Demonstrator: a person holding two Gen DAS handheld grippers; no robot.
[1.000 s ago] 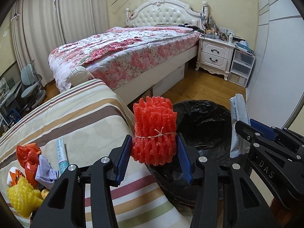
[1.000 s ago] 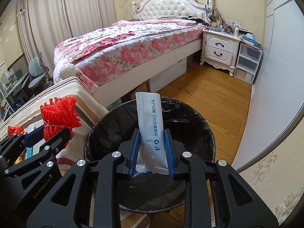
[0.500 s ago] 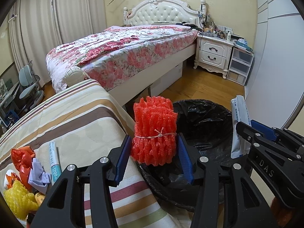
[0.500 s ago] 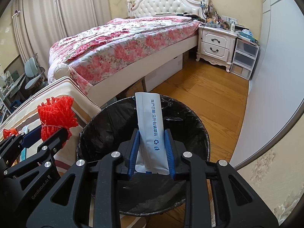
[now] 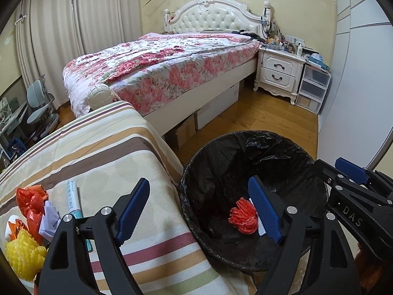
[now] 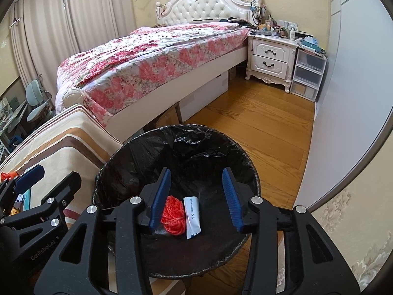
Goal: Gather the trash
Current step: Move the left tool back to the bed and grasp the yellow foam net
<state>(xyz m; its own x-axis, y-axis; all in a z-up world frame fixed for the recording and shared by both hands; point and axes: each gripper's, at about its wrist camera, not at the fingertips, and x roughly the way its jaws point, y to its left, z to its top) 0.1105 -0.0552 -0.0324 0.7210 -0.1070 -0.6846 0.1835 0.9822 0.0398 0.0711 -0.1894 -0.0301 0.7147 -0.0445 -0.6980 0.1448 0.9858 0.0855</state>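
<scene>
The big floral bed (image 5: 167,68) fills the back of the room, white nightstand (image 5: 278,72) at its head, wood floor (image 6: 265,127) running down to me. Closer in, the striped bedspread (image 5: 98,152) on my left, and right up against its edge the trash bin (image 6: 235,157) with its black liner, directly under both my tools.

My left gripper (image 5: 199,209) straddles the bin's near rim: one blue pad over the striped cloth, the other over the bin. Its jaws have just been opening and stand wide, nothing between them. My right gripper (image 6: 196,196) hangs over the middle of the bin; its jaws have just been opening too, now moderately apart, nothing pressed by the pads.

Down on the bin floor I see the red foam net (image 6: 173,215), bunched and tied, and touching its right side the white sachet (image 6: 192,213) with blue print, lying flat. From the left camera the net (image 5: 243,215) shows clearly, while the sachet is mostly hidden behind my pad.

On the bedspread at far left: the small white tube (image 5: 73,199) lying flat, beside it a crumpled orange-red wrapper (image 5: 30,202), a lilac scrap (image 5: 50,217) and a yellow foam net (image 5: 24,253) bunched together at the edge of view.
</scene>
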